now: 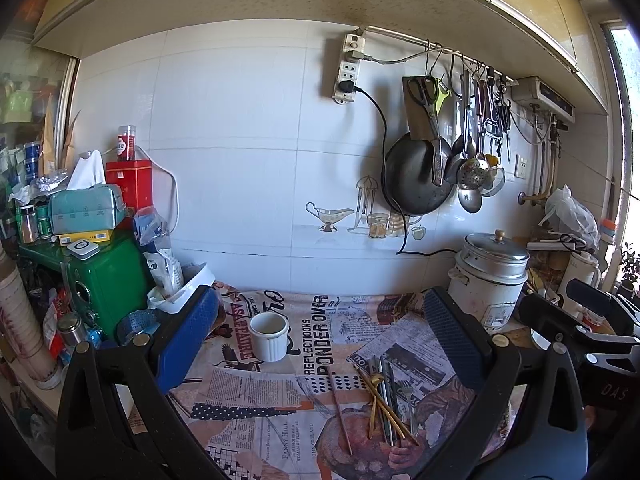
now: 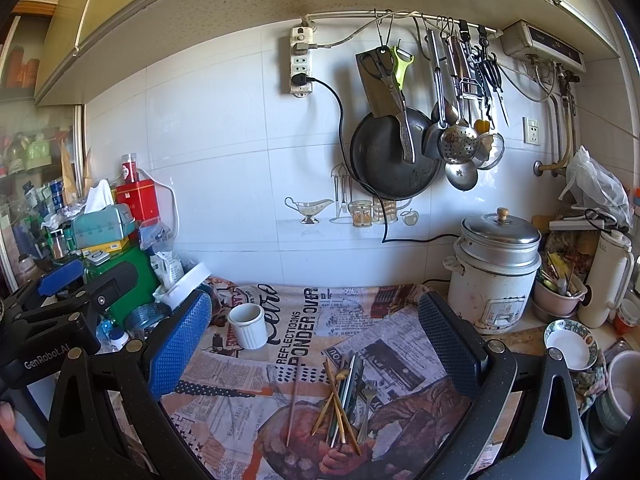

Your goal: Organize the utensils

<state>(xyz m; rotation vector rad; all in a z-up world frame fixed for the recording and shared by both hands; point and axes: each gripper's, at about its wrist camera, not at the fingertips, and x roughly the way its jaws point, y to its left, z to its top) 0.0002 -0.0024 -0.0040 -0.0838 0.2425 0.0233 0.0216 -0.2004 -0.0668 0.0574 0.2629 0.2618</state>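
A loose pile of utensils (image 1: 386, 400) lies on the newsprint-patterned cloth: gold chopsticks, dark sticks and a small fork. A single brown chopstick (image 1: 339, 408) lies to its left. A white ribbed cup (image 1: 269, 335) stands upright further back left. The same pile (image 2: 344, 396), chopstick (image 2: 293, 404) and cup (image 2: 249, 325) show in the right wrist view. My left gripper (image 1: 320, 340) is open and empty above the cloth. My right gripper (image 2: 316, 344) is open and empty, hovering over the pile.
A rice cooker (image 2: 496, 268) stands at the back right, with a bowl (image 2: 570, 344), a thermos (image 2: 608, 276) and a tub of utensils (image 2: 560, 284) beside it. Boxes and a green tin (image 1: 108, 276) crowd the left. A pan (image 2: 392, 156) and ladles hang on the wall.
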